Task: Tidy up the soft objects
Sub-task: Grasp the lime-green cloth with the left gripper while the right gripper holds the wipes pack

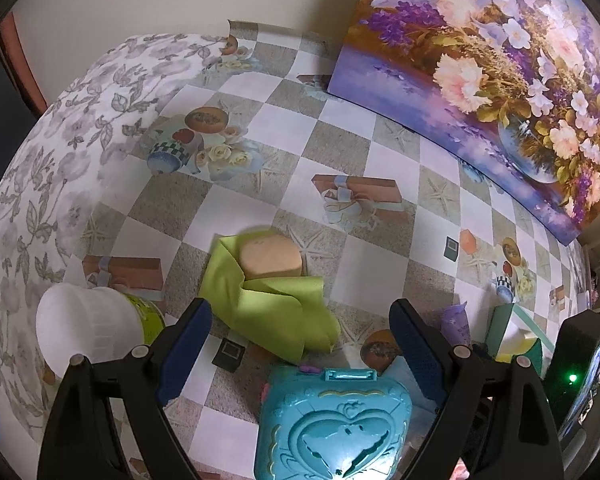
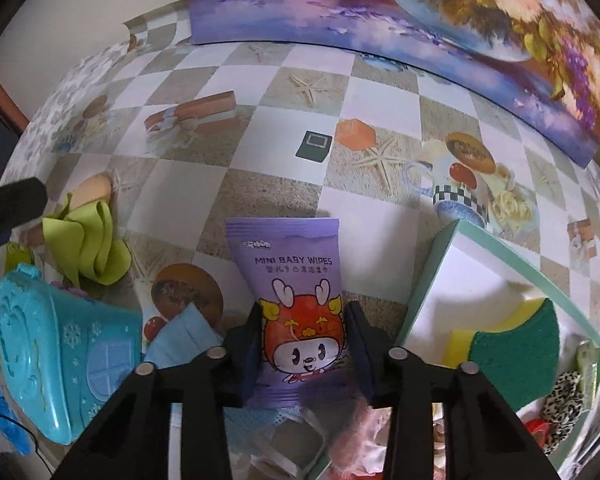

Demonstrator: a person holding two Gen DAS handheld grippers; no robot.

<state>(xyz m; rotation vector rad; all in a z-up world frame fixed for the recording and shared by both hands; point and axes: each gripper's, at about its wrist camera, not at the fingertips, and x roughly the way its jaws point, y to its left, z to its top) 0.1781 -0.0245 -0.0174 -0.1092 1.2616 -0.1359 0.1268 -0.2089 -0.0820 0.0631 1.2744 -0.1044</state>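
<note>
My right gripper [image 2: 305, 312] is shut on a purple pack of mini baby wipes [image 2: 292, 264], its pads pressing the lower sides while the pack's top points away over the table. The same pack [image 1: 456, 324] peeks past the right finger in the left wrist view. My left gripper [image 1: 300, 312] stands open above the table with nothing held. Beyond its fingers lies a crumpled green cloth [image 1: 260, 300] with a round tan sponge [image 1: 270, 258] resting on it. A white box with a teal rim [image 2: 460, 280] at the right holds a yellow and green sponge [image 2: 516, 352].
A turquoise plastic heart case [image 1: 336, 424] lies under the left gripper. A white-lidded green jar [image 1: 88, 328] stands at the left. A flower painting [image 1: 480, 80] leans along the back. A light blue cloth [image 2: 184, 336], a pink fluffy item [image 2: 360, 440] and a leopard scrunchie [image 2: 564, 396] lie nearby.
</note>
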